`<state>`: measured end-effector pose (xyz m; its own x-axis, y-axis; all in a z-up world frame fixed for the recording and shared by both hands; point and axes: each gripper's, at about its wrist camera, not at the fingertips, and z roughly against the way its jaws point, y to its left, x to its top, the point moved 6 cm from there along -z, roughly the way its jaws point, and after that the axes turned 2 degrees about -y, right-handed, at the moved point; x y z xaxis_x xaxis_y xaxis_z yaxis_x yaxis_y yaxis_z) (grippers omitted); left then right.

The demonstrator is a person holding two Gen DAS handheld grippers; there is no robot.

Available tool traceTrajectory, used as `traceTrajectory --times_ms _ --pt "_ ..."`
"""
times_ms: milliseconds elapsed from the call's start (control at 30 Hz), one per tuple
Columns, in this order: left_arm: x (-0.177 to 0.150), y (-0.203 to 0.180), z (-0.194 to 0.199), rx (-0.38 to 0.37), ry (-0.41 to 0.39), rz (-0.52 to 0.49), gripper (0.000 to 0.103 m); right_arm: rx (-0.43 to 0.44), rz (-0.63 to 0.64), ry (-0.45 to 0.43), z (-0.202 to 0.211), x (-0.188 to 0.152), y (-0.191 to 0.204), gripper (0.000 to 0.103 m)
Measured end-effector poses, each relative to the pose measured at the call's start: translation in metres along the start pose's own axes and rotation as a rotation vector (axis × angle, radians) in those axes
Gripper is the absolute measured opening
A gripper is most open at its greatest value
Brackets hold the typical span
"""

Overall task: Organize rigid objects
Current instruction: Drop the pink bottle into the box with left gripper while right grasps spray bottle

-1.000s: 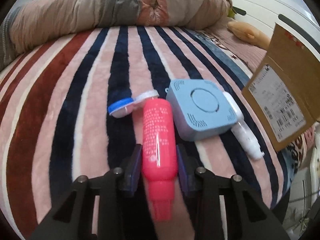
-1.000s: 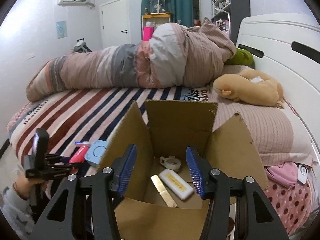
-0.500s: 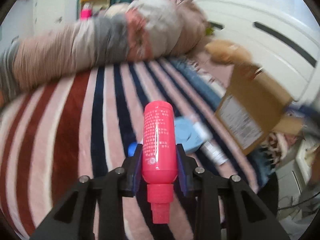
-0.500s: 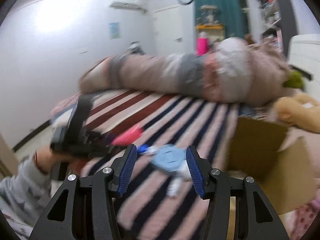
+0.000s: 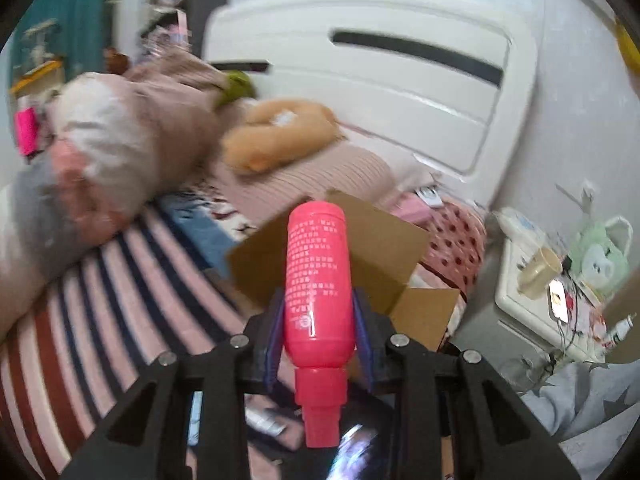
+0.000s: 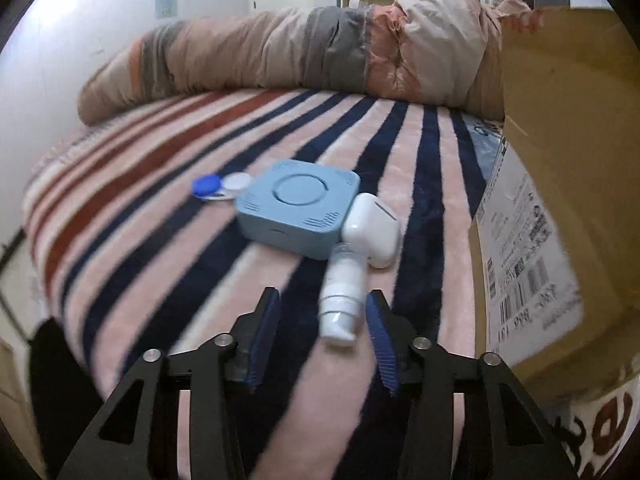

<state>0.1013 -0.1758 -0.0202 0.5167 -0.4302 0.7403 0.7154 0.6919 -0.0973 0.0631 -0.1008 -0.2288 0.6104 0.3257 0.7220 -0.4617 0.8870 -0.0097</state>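
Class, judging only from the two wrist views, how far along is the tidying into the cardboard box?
Done: cannot tell; the box's inside is hidden. In hand: the left gripper is shut on the pink bottle, in front of the box. Left on the bed: blue square device, white case, blue-and-white lens case, and a white bottle between the open right gripper's fingers.

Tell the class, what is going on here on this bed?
A person is tidying small items into a cardboard box. The left tool is shut on a pink bottle, held up in front of the box. The right tool is open over the striped blanket, near a small white bottle that lies beside a blue square device and a white case.
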Motion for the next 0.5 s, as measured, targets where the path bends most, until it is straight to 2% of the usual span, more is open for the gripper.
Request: traceTrajectory --times_ms 133,200,267,333,367,400,500 --pt "0.009 -0.024 -0.052 -0.02 0.115 -0.06 0.028 -0.054 0.03 -0.001 -0.011 -0.001 -0.008 0.038" --pt "0.007 -0.025 -0.071 -0.027 0.168 -0.054 0.029 -0.057 0.043 0.009 -0.019 0.0 -0.011 0.026" --pt "0.005 -0.022 -0.084 -0.017 0.194 -0.044 0.029 -0.053 0.048 0.011 -0.018 0.001 -0.01 0.022" --pt "0.004 -0.018 -0.084 -0.014 0.184 -0.024 0.039 -0.058 0.058 0.007 -0.017 0.001 -0.009 0.022" --pt "0.004 -0.016 -0.079 -0.02 0.169 -0.013 0.054 -0.055 0.059 0.003 -0.015 0.002 -0.008 0.021" --pt "0.005 -0.013 -0.073 -0.018 0.145 -0.003 0.064 -0.041 0.054 -0.003 -0.013 0.002 -0.009 0.021" --pt "0.006 0.003 -0.047 0.007 0.088 0.029 0.065 -0.001 0.036 -0.012 -0.003 0.002 -0.007 0.021"
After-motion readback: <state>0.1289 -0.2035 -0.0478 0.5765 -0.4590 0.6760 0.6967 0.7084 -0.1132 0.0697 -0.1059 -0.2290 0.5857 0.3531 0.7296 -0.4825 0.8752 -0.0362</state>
